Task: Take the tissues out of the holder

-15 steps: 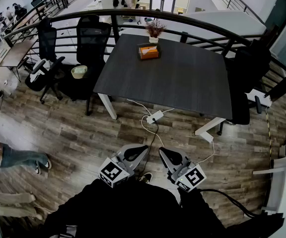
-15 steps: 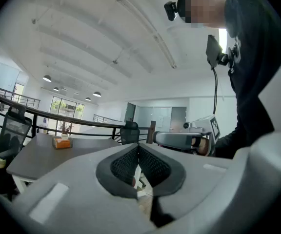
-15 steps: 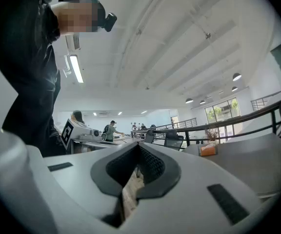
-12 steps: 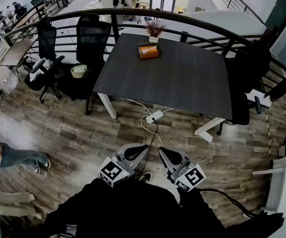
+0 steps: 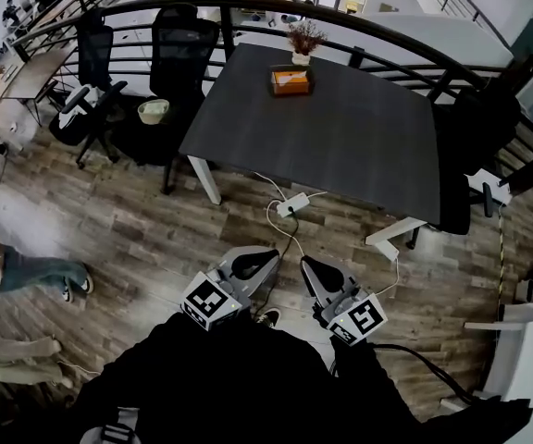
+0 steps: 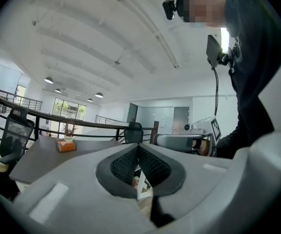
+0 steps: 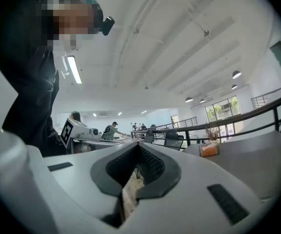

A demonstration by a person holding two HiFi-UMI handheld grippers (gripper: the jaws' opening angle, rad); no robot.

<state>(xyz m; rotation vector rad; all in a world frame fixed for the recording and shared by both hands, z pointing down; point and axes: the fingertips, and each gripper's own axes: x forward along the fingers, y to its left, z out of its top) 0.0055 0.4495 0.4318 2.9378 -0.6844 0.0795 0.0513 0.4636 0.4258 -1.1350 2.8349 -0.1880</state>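
An orange tissue holder (image 5: 291, 81) with white tissue showing on top stands at the far end of a dark table (image 5: 340, 146). It also shows small and distant as the tissue holder (image 6: 66, 145) in the left gripper view and the tissue holder (image 7: 209, 150) in the right gripper view. My left gripper (image 5: 265, 257) and right gripper (image 5: 307, 265) are held close to my body over the wooden floor, well short of the table. Both point level toward it. The left gripper (image 6: 137, 147) and the right gripper (image 7: 139, 147) are shut with nothing between the pads.
A small plant in a vase (image 5: 305, 40) stands just behind the holder. Black office chairs (image 5: 179, 54) sit left of the table and another chair (image 5: 461, 155) at its right. A power strip (image 5: 292, 204) with cables lies on the floor. A railing (image 5: 109, 17) runs behind; a person's legs (image 5: 26, 280) are at left.
In the head view the table and holder have shifted slightly up and to the right. Both grippers sit a little lower in the frame and stay shut near my body.
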